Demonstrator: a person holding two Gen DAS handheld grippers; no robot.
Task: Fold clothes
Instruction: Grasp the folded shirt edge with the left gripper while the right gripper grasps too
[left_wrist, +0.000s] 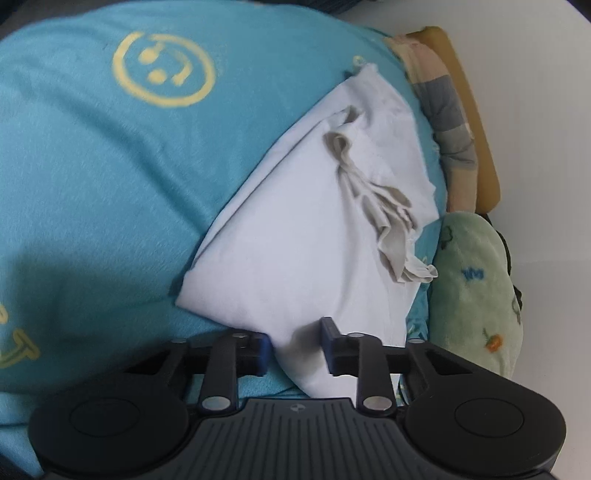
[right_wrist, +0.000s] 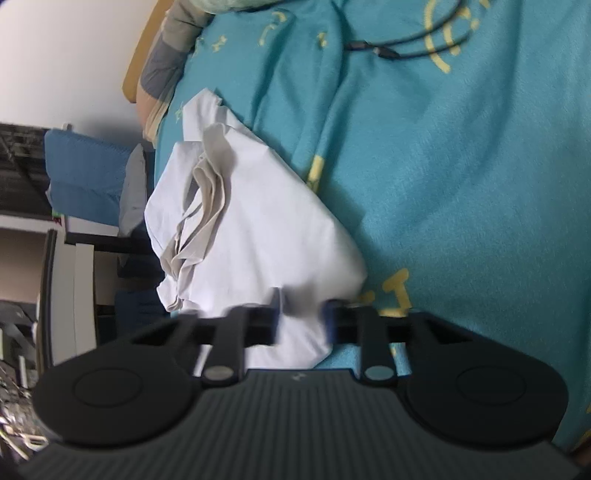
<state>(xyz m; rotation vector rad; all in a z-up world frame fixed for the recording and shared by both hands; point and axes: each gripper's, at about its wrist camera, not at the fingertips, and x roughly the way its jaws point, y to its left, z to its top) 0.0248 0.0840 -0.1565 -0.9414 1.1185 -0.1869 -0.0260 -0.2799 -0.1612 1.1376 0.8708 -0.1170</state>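
Note:
A white garment (left_wrist: 303, 236) lies folded on a teal bed cover (left_wrist: 92, 177), with a bunched grey-beige part (left_wrist: 373, 206) along its far edge. My left gripper (left_wrist: 295, 347) is open, its blue-tipped fingers on either side of the garment's near corner. In the right wrist view the same white garment (right_wrist: 258, 229) lies on the teal cover (right_wrist: 461, 184). My right gripper (right_wrist: 303, 317) is open, its fingers straddling the garment's near edge; the fingers look blurred.
A green plush pillow (left_wrist: 476, 295) and a striped pillow (left_wrist: 447, 122) lie past the garment by the wall. A black cable (right_wrist: 399, 51) lies on the cover. The bed edge is at the left in the right wrist view, with a blue chair (right_wrist: 85, 181) and furniture beyond.

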